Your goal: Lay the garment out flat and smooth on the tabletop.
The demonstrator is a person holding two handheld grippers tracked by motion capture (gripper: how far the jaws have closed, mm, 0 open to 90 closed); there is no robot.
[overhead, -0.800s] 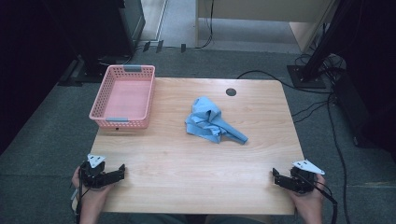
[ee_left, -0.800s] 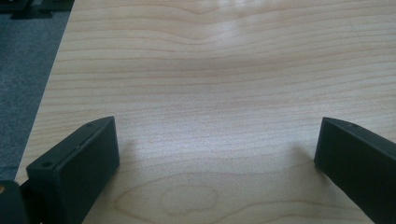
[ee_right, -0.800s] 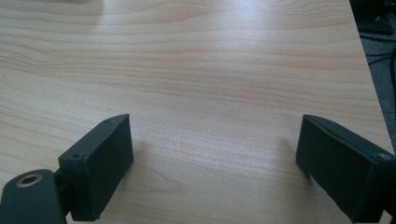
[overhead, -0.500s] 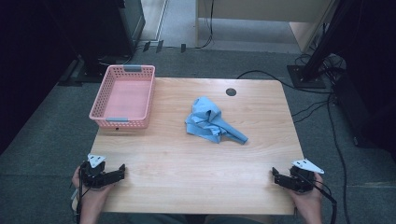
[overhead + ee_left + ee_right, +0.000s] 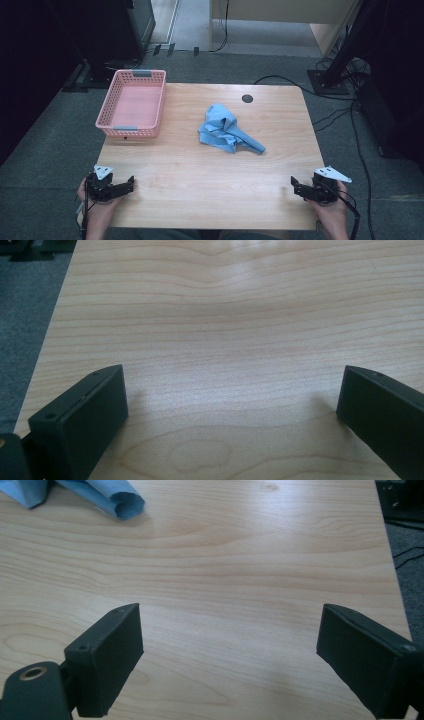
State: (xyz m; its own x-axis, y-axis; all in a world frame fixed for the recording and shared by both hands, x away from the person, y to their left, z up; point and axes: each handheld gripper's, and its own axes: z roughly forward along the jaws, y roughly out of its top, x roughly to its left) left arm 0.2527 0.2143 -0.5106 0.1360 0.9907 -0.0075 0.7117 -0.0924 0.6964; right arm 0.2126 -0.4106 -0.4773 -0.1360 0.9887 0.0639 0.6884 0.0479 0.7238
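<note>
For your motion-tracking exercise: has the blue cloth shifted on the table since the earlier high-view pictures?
No. The blue cloth lies crumpled at the same spot, right of the pink basket and below the dark round hole in the table.

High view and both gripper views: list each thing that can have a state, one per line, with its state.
Crumpled light blue cloth: bunched in a heap, lying loose on the table, not held.
Pink plastic lattice basket: upright at the table's far left corner, nothing inside.
Left tongs: open, low over the light wooden table, holding nothing.
Right tongs: open, holding nothing, pointed toward the cloth.
</note>
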